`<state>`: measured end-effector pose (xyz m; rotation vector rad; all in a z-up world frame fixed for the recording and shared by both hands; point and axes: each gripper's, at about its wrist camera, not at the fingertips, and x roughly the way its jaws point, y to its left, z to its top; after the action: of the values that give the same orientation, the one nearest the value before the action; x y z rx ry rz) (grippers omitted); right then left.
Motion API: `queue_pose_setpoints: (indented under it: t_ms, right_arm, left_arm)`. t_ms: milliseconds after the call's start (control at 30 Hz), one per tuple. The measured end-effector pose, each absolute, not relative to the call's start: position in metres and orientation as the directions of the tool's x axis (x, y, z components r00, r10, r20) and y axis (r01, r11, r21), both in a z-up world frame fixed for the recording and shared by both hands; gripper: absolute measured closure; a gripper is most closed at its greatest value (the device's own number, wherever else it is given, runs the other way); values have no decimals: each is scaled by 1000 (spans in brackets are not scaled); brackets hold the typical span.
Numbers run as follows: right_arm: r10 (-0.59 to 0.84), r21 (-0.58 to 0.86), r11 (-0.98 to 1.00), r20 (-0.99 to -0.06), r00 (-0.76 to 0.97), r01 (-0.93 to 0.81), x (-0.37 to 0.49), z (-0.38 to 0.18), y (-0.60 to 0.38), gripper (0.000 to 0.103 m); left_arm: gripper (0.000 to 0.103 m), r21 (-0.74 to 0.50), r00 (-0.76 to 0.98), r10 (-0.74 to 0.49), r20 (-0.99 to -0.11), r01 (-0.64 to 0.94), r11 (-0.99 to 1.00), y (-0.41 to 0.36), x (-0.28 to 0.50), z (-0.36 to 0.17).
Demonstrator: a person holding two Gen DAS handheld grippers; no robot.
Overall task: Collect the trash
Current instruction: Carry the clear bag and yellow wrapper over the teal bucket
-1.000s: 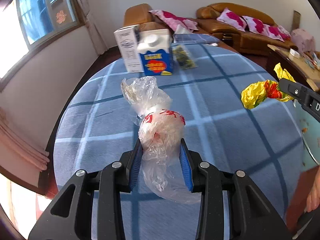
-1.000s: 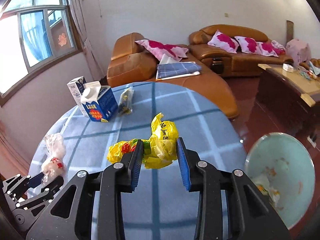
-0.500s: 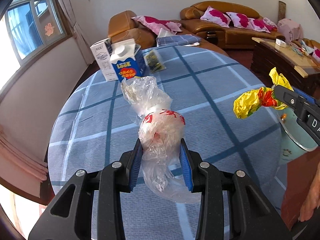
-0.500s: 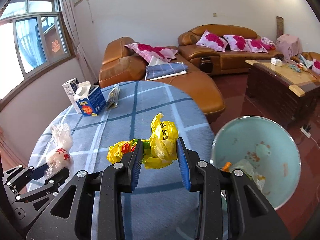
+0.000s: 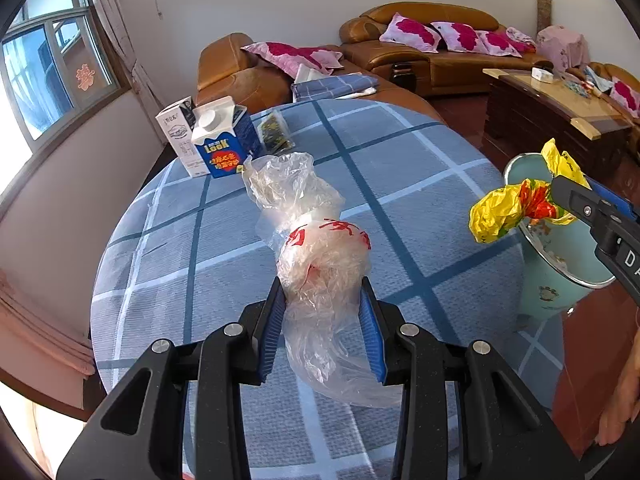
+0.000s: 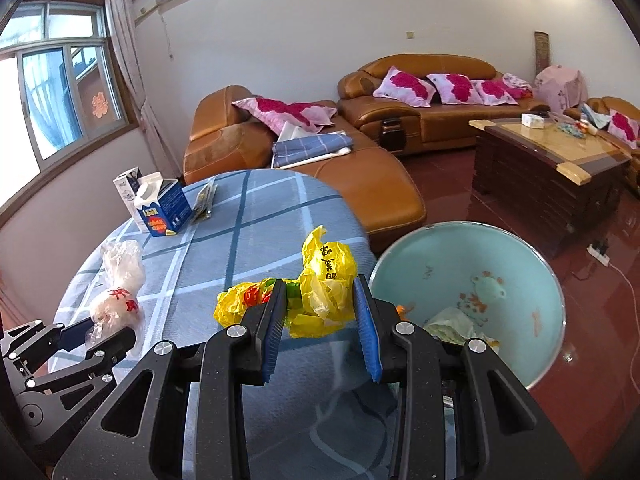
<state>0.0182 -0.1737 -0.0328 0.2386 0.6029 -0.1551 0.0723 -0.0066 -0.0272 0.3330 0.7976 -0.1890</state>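
My left gripper (image 5: 322,292) is shut on a crumpled clear plastic bag with red print (image 5: 320,256), held above the round table with the blue checked cloth (image 5: 400,184). My right gripper (image 6: 320,288) is shut on a crumpled yellow plastic bag (image 6: 320,280), held over the table's right edge, next to the rim of a pale turquoise trash bin (image 6: 520,264) on the floor. The bin holds some paper and scraps. In the left wrist view the yellow bag (image 5: 508,208) hangs beside the bin (image 5: 560,280). The right wrist view shows the clear bag (image 6: 118,296) at lower left.
At the table's far left stand a white carton (image 5: 178,136) and a blue milk carton (image 5: 224,142), with a small dark packet (image 5: 274,134) beside them. Brown sofas (image 6: 420,92) with pink cushions and a wooden coffee table (image 6: 548,160) lie beyond. A hand (image 5: 624,400) shows at lower right.
Both grippers have carried their bags to the right across the table toward the bin. The bin has come much fuller into both views. Neither grip has changed.
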Motion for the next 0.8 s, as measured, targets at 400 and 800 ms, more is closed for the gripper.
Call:
queue_pose_setpoints:
  t_ms: [400,800]
  right_arm:
    - [-110,182,950,-563,819,252,-4,-33,-193,69]
    - [-287,153,888,-553,782,434,-25,-31,-262,68]
  left_arm:
    - [67,241,686,-62,-725,337,910,-32,53,-29]
    - [67,197,679,-225,-699,485,852,-108,50,-19]
